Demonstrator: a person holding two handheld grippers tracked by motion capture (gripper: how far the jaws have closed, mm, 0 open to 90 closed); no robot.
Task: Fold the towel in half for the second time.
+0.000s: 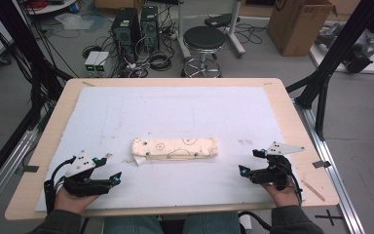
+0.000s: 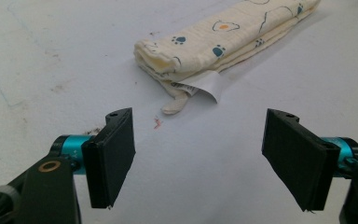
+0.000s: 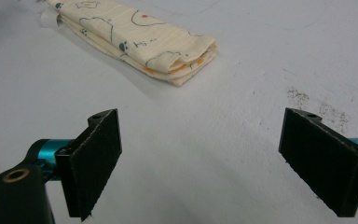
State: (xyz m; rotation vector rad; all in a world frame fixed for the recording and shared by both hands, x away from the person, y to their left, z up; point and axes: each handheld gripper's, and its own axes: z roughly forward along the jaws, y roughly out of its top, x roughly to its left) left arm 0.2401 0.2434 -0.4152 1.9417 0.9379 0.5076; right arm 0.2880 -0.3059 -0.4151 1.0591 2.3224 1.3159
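Wooden table [image 1: 48,141] under a white sheet [image 1: 185,107], folded cream printed cloth [image 1: 175,147] lying flat mid-sheet, left gripper [image 1: 108,169] near its left end, jaws wide apart, empty, right gripper [image 1: 251,162] off its right end, likewise spread, white label [image 2: 207,86] poking from cloth's fold.

One folded cloth [image 1: 175,148] lies on one tabletop [image 1: 39,151], with a single white label [image 2: 204,87] poking out at its end. Two tongs are in play: the left tongs [image 1: 108,168] and the right tongs [image 1: 251,162], each with two black jaws spread wide. Behind stands one stool [image 1: 204,39], two computer towers [image 1: 135,25] and one cardboard box [image 1: 299,22].
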